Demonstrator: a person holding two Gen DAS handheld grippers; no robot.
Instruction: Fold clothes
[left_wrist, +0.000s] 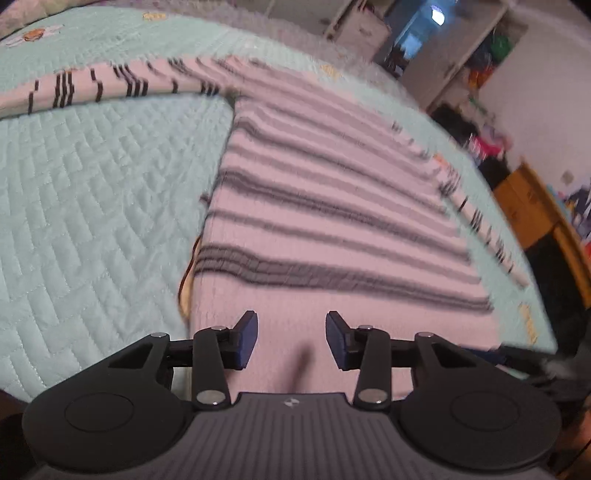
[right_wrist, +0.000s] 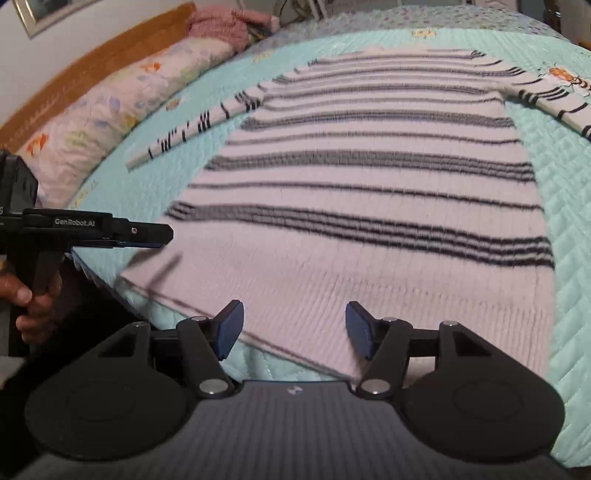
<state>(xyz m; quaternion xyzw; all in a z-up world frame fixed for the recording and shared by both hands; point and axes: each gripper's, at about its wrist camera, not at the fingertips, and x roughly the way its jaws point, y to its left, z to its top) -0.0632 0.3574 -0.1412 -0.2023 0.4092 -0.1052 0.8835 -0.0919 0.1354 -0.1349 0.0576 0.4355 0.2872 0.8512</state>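
Nearest, the left gripper (left_wrist: 291, 339) and the right gripper (right_wrist: 294, 329) both hover with jaws apart and nothing between them, just above the sweater's hem (right_wrist: 295, 295). The striped sweater (left_wrist: 325, 206) lies flat on the quilted bed (left_wrist: 92, 192), sleeves spread far left and right. Its knit looks soft, light and limp; pinching hem corners or sleeve cuffs seems best.

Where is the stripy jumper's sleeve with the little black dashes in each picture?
Left wrist view: one dashed sleeve of the pale pink knitted jumper with dark stripes runs along the top left; the other lies at the right.
Right wrist view: a dashed sleeve stretches to the left, toward the flowered pillow; the other is at the top right.
Shared landmark: the mint-green quilted bedspread.
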